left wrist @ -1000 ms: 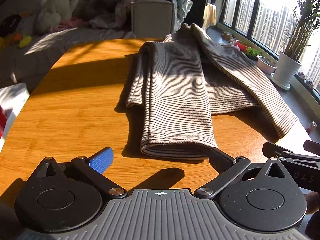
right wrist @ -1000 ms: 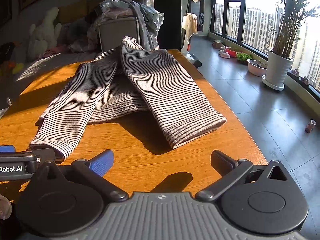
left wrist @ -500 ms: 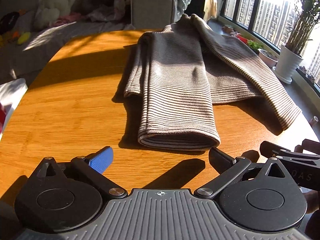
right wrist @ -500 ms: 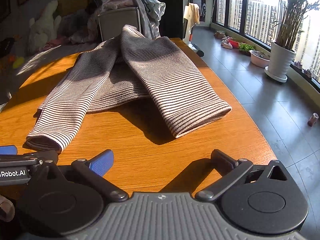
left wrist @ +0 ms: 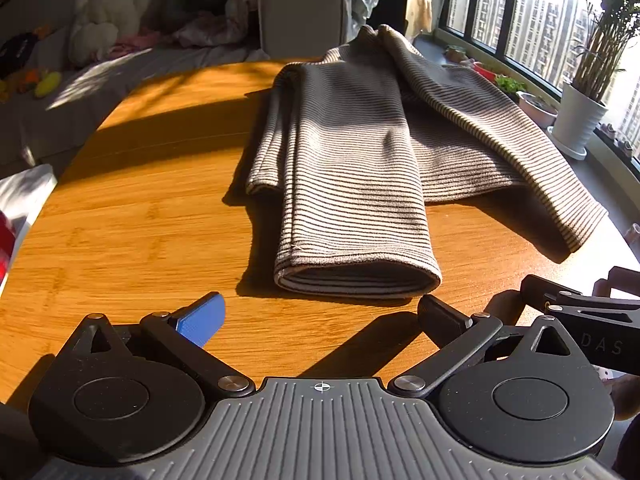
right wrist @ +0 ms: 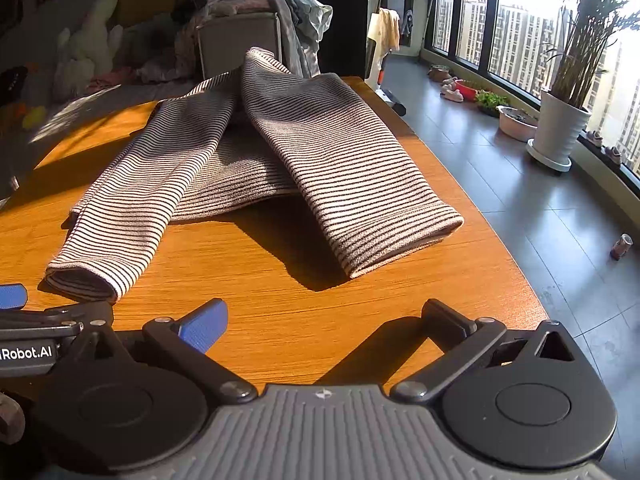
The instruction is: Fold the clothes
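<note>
Both claws are released, spread wide and holding nothing: the left gripper [left wrist: 320, 314] and right gripper [right wrist: 324, 314] hover over the wooden table [left wrist: 140, 220], just short of the striped sweater [left wrist: 352, 168]. Since 1 second ago, both have pulled back slightly from its 2 sleeve cuffs.

A striped sweater [left wrist: 352, 152], knitted in thin dark and pale horizontal bands, lies spread on the wooden worktop [left wrist: 132, 240], partly in sunlight and partly in shade. Both sleeves are drawn down over the body toward the near edge, fanning apart from the neck. The left sleeve [left wrist: 352, 216] lies flat with its open cuff facing the near edge. The right sleeve [right wrist: 344, 168] slants toward the worktop's window side, its cuff close to that edge. Between them the sweater's hem [right wrist: 240, 196] shows, lying flat on the wood.
</note>
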`<state>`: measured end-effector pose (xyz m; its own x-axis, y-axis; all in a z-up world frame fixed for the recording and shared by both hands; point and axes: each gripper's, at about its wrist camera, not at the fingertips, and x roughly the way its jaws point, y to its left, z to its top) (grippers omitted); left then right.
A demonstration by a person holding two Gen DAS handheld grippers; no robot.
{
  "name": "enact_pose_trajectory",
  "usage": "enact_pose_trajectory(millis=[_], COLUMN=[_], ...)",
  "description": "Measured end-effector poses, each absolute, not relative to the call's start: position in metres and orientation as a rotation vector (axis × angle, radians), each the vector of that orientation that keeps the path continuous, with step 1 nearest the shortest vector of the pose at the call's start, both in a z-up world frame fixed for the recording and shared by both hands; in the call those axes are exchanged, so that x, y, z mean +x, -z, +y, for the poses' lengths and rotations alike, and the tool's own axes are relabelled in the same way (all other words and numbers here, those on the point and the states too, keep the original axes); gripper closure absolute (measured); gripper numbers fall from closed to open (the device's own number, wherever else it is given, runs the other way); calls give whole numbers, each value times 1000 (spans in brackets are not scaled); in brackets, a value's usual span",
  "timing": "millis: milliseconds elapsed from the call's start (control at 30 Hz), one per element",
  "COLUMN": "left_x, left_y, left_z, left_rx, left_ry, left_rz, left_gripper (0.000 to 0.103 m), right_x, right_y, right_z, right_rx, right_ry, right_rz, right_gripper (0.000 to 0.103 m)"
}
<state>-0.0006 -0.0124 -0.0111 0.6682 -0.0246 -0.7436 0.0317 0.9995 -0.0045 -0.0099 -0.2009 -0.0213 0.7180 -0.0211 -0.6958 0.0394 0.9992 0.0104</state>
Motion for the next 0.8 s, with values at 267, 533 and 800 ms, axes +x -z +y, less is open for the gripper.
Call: enact_pose_trajectory(millis=[267,533,800], left_x=[-1,-1,-1], left_y=[12,11,11], left_z=[-13,-12,-12], left_rx=[10,9,9], left_ry=[30,30,31], left_rz=[835,832,831], left_gripper=[0,0,0], right_x=[-11,-12,-13], right_y=[22,22,22], right_z=[-200,-201,-201], right_rx=[23,23,23], right_ry=[34,32,32], right_rz=[762,758,757], right_gripper=[0,0,0])
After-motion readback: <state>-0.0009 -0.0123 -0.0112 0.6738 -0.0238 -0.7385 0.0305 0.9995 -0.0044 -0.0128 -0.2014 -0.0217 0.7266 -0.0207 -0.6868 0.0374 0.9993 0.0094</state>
